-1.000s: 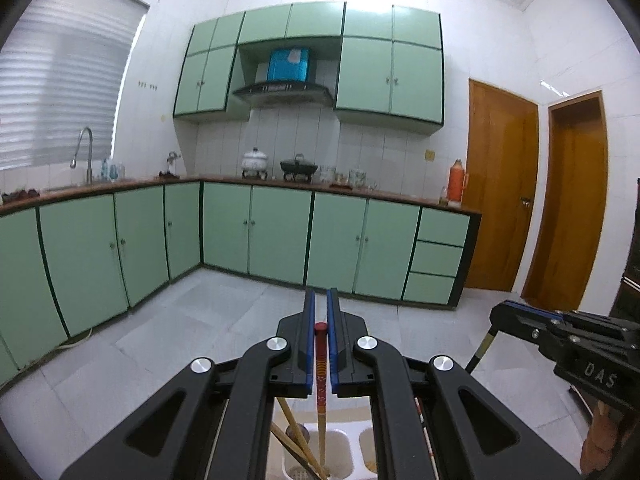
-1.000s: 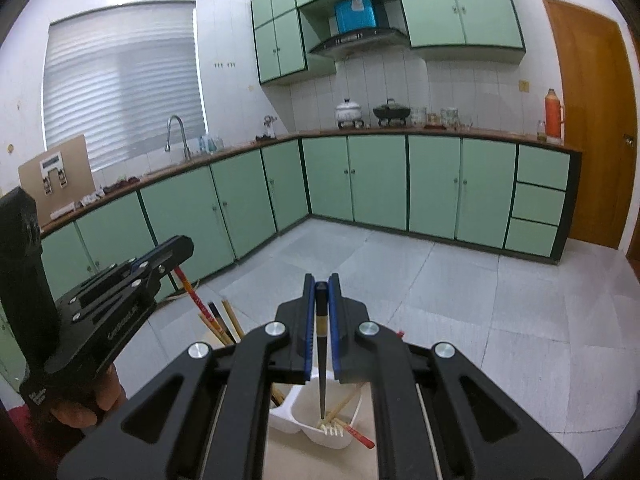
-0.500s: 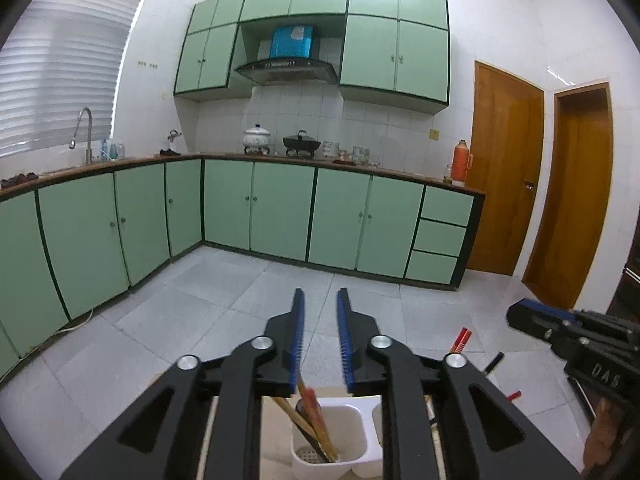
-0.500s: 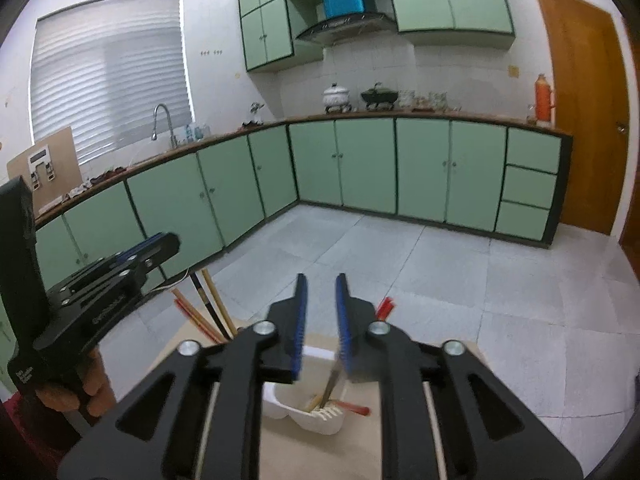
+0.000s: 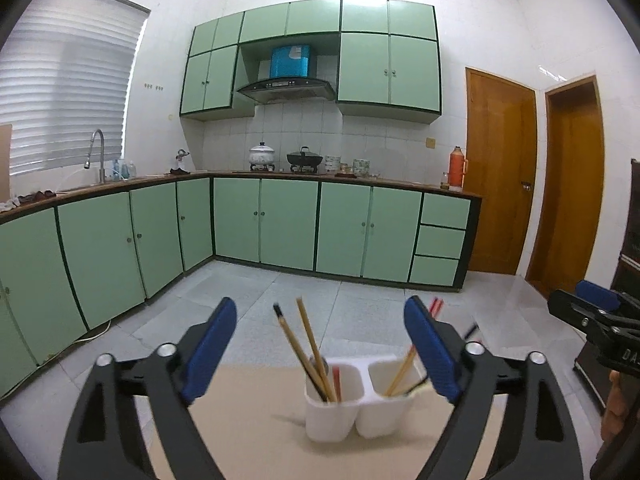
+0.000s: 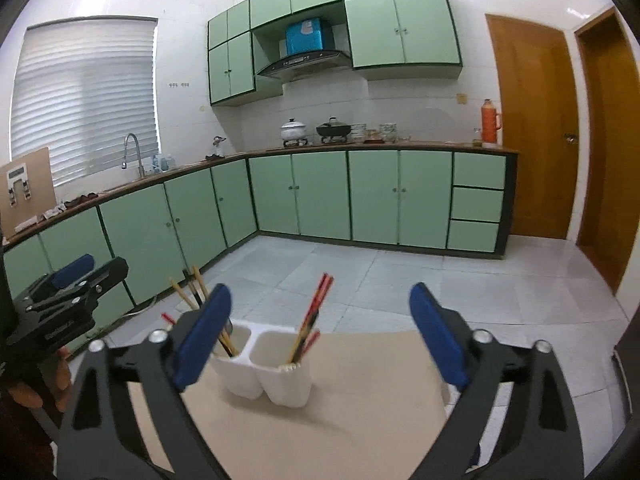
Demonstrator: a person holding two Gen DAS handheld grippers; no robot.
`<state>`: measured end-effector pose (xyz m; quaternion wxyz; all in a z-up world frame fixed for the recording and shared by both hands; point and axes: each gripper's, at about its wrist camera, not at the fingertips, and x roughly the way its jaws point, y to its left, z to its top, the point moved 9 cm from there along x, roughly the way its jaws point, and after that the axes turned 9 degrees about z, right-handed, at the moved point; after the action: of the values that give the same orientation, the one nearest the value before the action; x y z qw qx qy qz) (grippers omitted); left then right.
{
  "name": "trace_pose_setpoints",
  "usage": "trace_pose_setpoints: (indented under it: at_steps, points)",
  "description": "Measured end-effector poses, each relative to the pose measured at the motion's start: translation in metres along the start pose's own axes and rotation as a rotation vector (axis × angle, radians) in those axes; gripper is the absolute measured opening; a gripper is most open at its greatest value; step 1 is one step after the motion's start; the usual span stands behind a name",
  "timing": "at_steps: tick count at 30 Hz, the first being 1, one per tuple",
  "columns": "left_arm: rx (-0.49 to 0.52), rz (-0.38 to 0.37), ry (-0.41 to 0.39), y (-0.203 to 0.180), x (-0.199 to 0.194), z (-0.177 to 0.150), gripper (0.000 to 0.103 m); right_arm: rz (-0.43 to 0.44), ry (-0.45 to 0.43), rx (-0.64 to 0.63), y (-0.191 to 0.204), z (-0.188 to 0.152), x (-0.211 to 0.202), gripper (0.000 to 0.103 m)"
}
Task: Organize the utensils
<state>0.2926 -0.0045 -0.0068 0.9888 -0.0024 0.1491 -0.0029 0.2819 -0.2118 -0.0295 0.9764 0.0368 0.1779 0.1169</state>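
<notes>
- now that both chopsticks have left our jaws, they stand in the holder, where a second ago each gripper was clamped on one above it: a red stick in the left, a dark-tipped one in the right.
- the holder is a white two-cup tub on the tan table; seen from the left wrist, the near-left cup holds bamboo sticks with a short red one beside them, and the other cup holds a few more sticks leaning right.
- from the right wrist, the red sticks lean in the nearer cup of the holder, and the bamboo ones stand in the cup partly hidden behind our left finger.
- we judge this pair delivered; no loose sticks show on the table, so the sorting looks close to done, though the table's near edge is hidden by our own frames.
- our left gripper has gone from a narrow gap half a second ago to jaws spread wide, holding nothing, and it now sits back from the holder, roughly level, looking across at it.
- our right gripper is likewise spread wide and empty, pulled back, with the holder a little left of its centre line.
- each gripper shows at the edge of the other's view, well apart, flanking the holder.
</notes>
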Motion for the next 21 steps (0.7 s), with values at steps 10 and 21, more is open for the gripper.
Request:
trace_pose_setpoints:
  at_steps: [10, 21]
  points:
    - [0.038, 0.019, 0.028, 0.000, -0.057, -0.047, 0.095, -0.004, 0.026, -0.033, 0.028, -0.044, -0.043, 0.098]
    - [0.008, 0.005, 0.019, 0.007, -0.102, -0.051, 0.097, 0.041, 0.037, -0.080, 0.059, -0.055, -0.071, 0.098]
